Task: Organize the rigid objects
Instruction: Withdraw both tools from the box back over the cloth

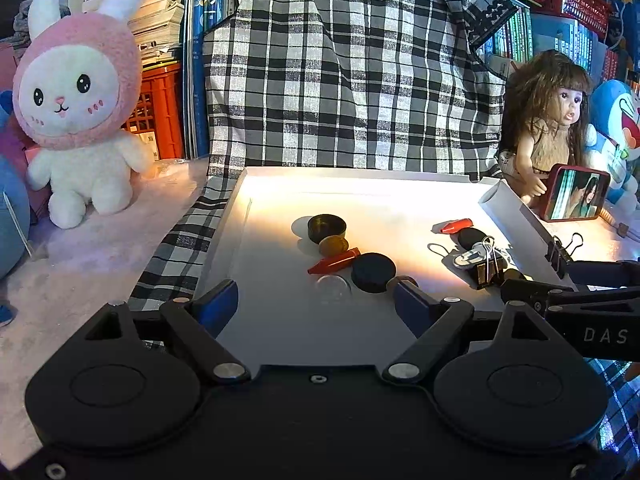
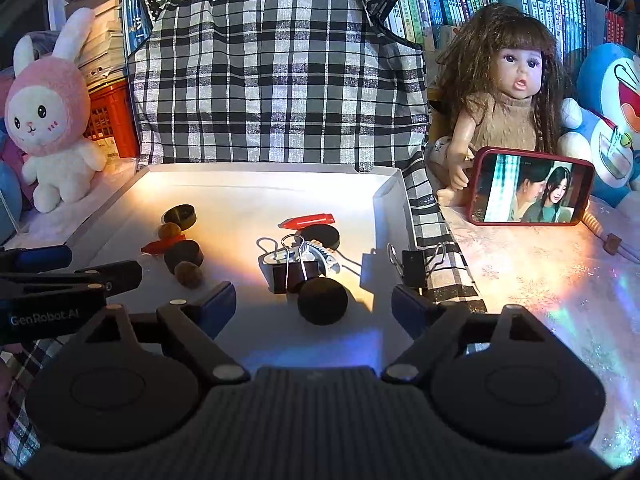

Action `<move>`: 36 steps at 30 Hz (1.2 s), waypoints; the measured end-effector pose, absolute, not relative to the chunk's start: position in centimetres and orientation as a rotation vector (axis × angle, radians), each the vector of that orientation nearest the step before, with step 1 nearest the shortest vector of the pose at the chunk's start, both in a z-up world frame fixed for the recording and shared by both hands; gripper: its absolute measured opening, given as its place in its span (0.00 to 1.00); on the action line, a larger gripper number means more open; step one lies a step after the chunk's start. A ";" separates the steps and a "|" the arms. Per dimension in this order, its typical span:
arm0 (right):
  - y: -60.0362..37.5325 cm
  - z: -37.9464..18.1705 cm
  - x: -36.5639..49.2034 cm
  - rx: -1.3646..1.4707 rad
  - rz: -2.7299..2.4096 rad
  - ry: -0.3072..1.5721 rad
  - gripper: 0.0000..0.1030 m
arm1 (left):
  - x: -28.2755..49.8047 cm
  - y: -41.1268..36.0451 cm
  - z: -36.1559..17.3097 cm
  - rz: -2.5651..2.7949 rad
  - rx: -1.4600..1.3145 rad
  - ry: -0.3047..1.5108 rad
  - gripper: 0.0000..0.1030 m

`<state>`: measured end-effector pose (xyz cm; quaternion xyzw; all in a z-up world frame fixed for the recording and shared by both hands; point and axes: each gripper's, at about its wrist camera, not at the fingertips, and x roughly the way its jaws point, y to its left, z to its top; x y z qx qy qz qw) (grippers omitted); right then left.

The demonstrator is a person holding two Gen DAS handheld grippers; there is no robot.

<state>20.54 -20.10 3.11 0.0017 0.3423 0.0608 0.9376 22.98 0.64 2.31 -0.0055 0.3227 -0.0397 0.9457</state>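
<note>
Rigid odds and ends are scattered in two loose clumps inside the white tray [image 2: 390,196], so not much sorting can be called done yet. Lower centre of the right wrist view, a black puck [image 2: 322,301] is seen just ahead of the right gripper [image 2: 313,309], pretty much on the line between its fingers, with a black binder clip [image 2: 294,274] touching it from behind. Both jaws are spread wide with nothing held. Same goes for the left gripper [image 1: 316,303]: wide open, empty, with another black disc [image 1: 373,272] and a red crayon [image 1: 334,262] ahead and a bit right of centre. The crayon's long axis is laid slanting across the frame, tip toward lower left. The right hand is probably nearer to a grab, since that puck is round and no twisting should be needed.
</note>
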 end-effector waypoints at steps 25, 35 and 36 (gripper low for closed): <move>-20.7 4.8 16.2 0.008 0.110 0.653 0.96 | 18.0 1.6 4.3 -0.127 -0.035 0.615 0.83; -20.8 4.4 13.6 -0.022 0.111 0.628 0.98 | 15.5 2.0 3.7 -0.133 -0.026 0.612 0.84; -20.8 4.3 13.4 -0.021 0.112 0.627 0.98 | 15.3 2.1 3.5 -0.134 -0.029 0.615 0.84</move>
